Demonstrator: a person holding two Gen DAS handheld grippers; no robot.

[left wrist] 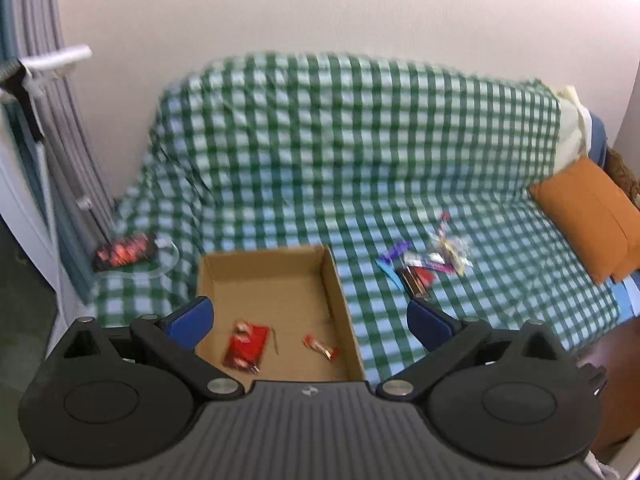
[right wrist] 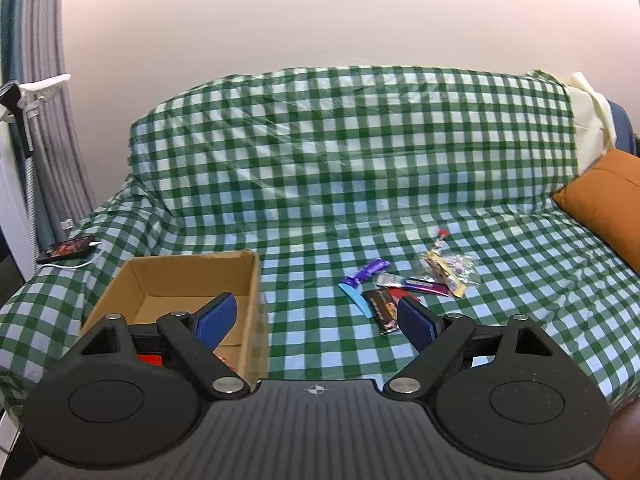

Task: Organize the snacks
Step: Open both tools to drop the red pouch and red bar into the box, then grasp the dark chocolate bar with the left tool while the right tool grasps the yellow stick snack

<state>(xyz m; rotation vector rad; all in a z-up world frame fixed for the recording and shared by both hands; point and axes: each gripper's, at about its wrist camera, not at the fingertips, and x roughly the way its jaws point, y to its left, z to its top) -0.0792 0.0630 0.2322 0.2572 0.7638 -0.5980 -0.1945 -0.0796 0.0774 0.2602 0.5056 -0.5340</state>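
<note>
Right wrist view: both claws gape empty; right claw (right wrist: 316, 320) should next reach the snack pile (right wrist: 412, 284), then the box (right wrist: 252, 300).

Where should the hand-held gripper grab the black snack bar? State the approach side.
Grip the black snack bar across its narrow width, mid-length, coming from above with the right hand-held gripper. It lies flat on the checked cloth, nearest edge of the pile.
</note>
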